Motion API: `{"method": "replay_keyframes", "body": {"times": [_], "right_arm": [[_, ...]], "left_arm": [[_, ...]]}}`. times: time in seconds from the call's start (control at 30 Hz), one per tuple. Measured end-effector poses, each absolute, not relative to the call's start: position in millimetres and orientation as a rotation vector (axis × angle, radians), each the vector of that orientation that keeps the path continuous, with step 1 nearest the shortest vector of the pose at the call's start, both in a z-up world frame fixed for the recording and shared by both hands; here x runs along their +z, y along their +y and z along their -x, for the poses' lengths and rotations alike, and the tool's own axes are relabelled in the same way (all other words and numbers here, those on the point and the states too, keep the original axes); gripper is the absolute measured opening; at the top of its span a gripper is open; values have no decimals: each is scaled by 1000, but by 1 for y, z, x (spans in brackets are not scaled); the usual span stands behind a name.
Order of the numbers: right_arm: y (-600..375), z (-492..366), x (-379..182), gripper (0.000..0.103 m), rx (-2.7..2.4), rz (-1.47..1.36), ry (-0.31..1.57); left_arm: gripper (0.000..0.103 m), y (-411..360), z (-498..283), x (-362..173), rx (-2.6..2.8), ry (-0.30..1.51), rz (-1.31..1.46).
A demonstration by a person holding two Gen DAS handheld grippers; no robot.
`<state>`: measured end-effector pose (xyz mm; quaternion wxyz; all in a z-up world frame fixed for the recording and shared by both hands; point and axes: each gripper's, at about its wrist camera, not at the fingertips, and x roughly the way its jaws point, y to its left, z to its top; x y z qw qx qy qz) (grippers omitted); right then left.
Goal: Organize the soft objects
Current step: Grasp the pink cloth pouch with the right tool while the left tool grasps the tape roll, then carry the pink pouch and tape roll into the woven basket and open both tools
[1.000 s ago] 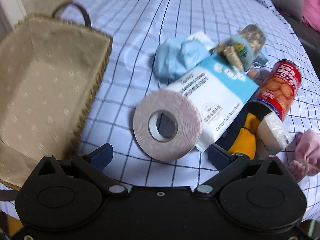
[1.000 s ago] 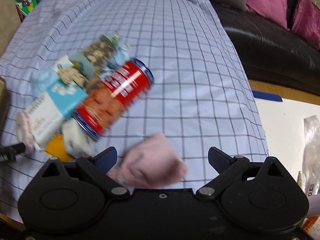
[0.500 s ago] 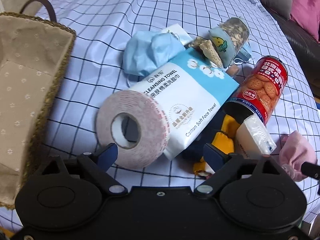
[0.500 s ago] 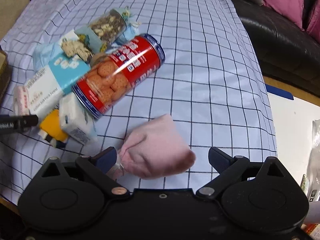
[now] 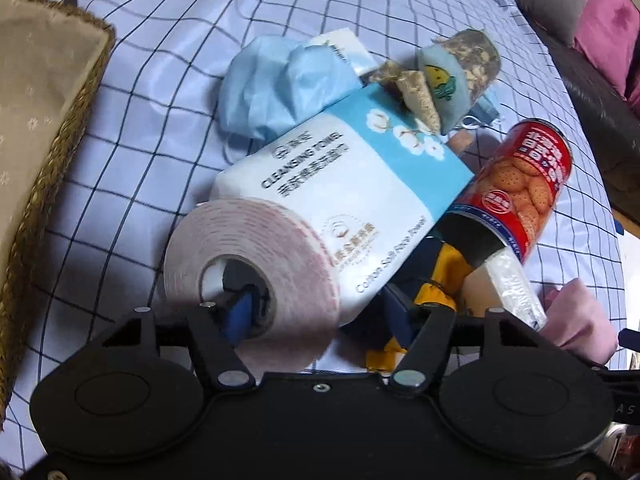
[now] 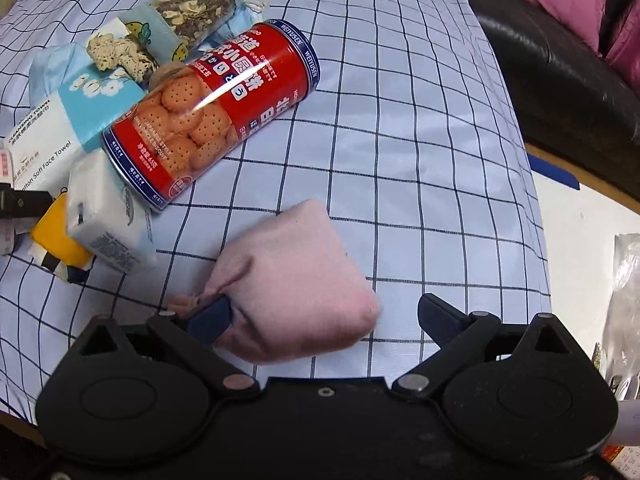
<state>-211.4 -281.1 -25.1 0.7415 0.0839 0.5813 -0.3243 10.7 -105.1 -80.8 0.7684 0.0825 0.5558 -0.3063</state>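
My left tool (image 5: 320,312) and right tool (image 6: 326,316): black plastic bodies, round hubs, silver pivot screws, blue finger pads.

A blue checked cloth (image 6: 400,120) covers the surface. Upper left of the right view: biscuit can (image 6: 212,112), towel pack (image 6: 60,128); centre: pink pouch (image 6: 296,280).

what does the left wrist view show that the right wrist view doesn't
Only the left wrist view: the basket, and the left gripper, whose jaws have just been closing with one finger in the tape roll's core. Only the right wrist view: the right gripper, open around the pink pouch. Both: biscuit can, towel pack, checked cloth.
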Motion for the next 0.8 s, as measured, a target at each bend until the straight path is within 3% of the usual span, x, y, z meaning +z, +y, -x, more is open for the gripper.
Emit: {"method": "replay_keyframes", "body": {"times": [0.07,0.13,0.17,0.27,0.33,0.53,0.8], "right_arm": [[-282,211,-25,97,-709,-198,1273],[-283,211,-24,69,-659,-229,1268],[-283,211,-22,66,-638,-246,1269],[-281,209,-18,63,-634,-245,1261],[-280,210,-15,59,-633,-250,1252],[-289,218,-6,48,-634,-297,1225],[-301,223,2,42,-671,-343,1189]], "left_arm": [[59,-103,-12,-82,-649,1216,-172],[54,-101,-12,-82,-644,1215,-177],[50,-100,-10,-82,-647,1211,-186],[37,-100,-4,-80,-653,1198,-207],[35,-101,-2,-77,-662,1198,-206],[34,-100,5,-69,-669,1177,-210],[34,-96,9,-56,-650,1142,-207]]}}
